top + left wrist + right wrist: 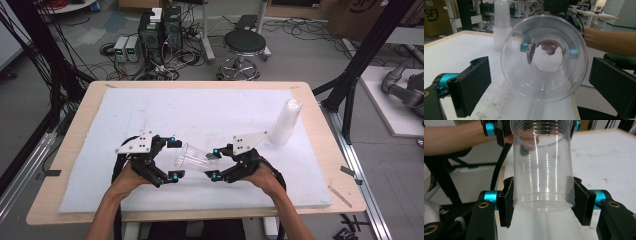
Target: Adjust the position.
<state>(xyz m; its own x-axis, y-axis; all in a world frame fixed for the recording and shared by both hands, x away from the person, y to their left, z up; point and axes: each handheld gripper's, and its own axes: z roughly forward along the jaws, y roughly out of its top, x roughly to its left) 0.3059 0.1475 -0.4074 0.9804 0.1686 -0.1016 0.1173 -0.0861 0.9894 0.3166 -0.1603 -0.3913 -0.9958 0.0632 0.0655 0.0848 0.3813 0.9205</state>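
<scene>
Clear plastic cup: lying sideways, base clamped by right gripper.
Left gripper: jaws wide, flanking the cup's open rim.
Stacked clear cups: well apart.

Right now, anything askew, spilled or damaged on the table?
Nothing spilled or damaged. The clear cup is held sideways off the table, its base between the right gripper pads, mouth toward the open left gripper. The stack of cups appears to lie tipped over on the white mat.
</scene>
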